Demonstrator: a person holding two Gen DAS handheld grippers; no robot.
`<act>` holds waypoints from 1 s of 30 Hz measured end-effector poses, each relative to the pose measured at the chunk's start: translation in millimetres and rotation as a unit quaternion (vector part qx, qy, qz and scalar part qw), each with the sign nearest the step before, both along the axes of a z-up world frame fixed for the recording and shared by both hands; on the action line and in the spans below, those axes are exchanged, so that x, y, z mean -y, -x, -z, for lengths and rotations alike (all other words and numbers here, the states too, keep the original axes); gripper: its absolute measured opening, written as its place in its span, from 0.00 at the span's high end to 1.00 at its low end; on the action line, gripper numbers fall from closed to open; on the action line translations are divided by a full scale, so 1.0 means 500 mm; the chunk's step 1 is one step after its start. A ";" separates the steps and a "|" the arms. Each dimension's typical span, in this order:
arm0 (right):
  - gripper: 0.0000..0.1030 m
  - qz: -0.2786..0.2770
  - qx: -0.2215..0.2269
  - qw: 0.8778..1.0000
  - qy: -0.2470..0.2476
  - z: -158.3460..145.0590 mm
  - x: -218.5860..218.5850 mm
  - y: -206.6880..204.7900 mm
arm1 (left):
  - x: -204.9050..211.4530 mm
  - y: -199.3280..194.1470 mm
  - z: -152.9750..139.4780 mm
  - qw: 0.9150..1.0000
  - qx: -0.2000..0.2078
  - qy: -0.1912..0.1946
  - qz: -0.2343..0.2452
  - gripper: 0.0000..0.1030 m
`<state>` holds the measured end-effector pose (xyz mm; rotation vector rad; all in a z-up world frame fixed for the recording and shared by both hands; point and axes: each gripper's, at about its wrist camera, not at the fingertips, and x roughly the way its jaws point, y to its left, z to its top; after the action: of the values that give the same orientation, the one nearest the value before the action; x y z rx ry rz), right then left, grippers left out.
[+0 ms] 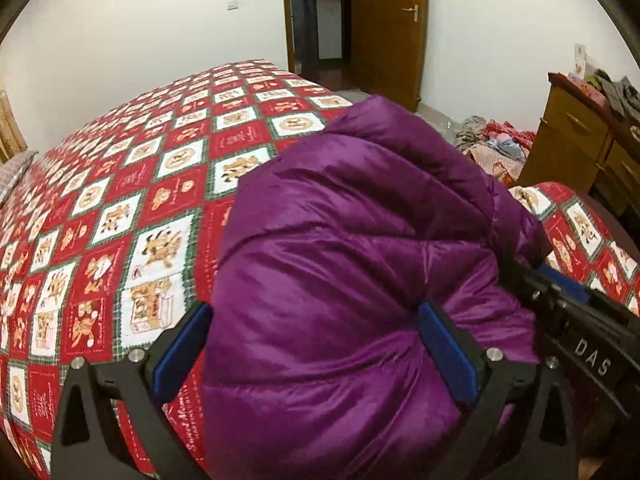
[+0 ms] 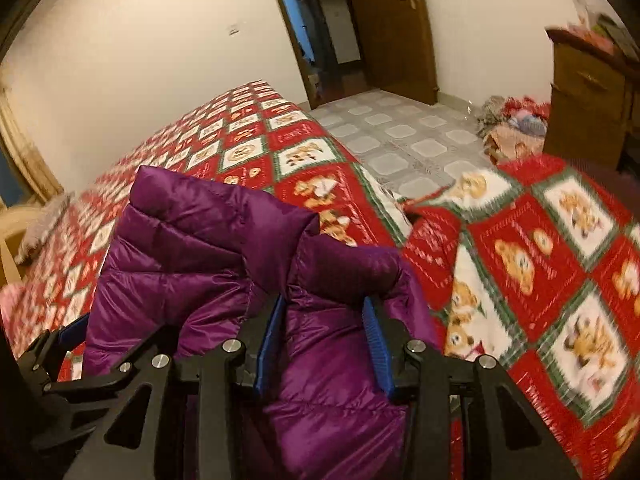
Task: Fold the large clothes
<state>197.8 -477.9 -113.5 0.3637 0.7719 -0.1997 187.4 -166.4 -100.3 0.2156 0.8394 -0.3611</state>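
A puffy purple down jacket (image 1: 344, 240) lies bunched on the bed, whose cover (image 1: 120, 208) is a red and white patchwork quilt. My left gripper (image 1: 316, 344) is open wide and the jacket's bulk swells up between its blue pads (image 1: 182, 344) without being pinched. My right gripper (image 2: 325, 340) is shut on a thick fold of the jacket (image 2: 224, 240) near its collar end. In the left wrist view the right gripper's black body (image 1: 576, 320) comes in from the right, its tips buried in the fabric. One blue pad of the left gripper (image 2: 72, 330) shows at the jacket's left edge.
The quilt's corner hangs over the bed's near right edge (image 2: 540, 248). Beyond lies a tiled floor (image 2: 400, 136) with a heap of clothes (image 2: 516, 128) beside a wooden dresser (image 2: 588, 100). An open wooden door (image 1: 384, 28) stands in the far wall. A pillow (image 1: 16, 172) lies at far left.
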 end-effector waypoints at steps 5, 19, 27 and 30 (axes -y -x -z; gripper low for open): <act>0.60 0.012 -0.004 1.000 0.003 0.012 0.008 -0.002 | 0.017 -0.010 0.009 1.000 0.004 -0.010 0.000 0.00; 0.60 0.026 -0.010 0.999 0.030 0.010 -0.003 -0.021 | 0.031 -0.016 0.029 1.000 0.009 -0.022 0.003 0.00; 0.59 0.024 -0.025 0.998 0.049 -0.027 -0.025 0.010 | -0.013 0.027 0.000 0.999 0.009 -0.035 0.021 0.00; 0.59 0.028 -0.011 0.999 0.039 -0.052 -0.039 0.067 | -0.012 0.024 0.003 0.999 0.006 -0.036 0.018 0.00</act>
<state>164.3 -458.2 -87.4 0.3095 0.7743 -0.2870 175.4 -160.3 -102.0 0.2996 0.8371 -0.3638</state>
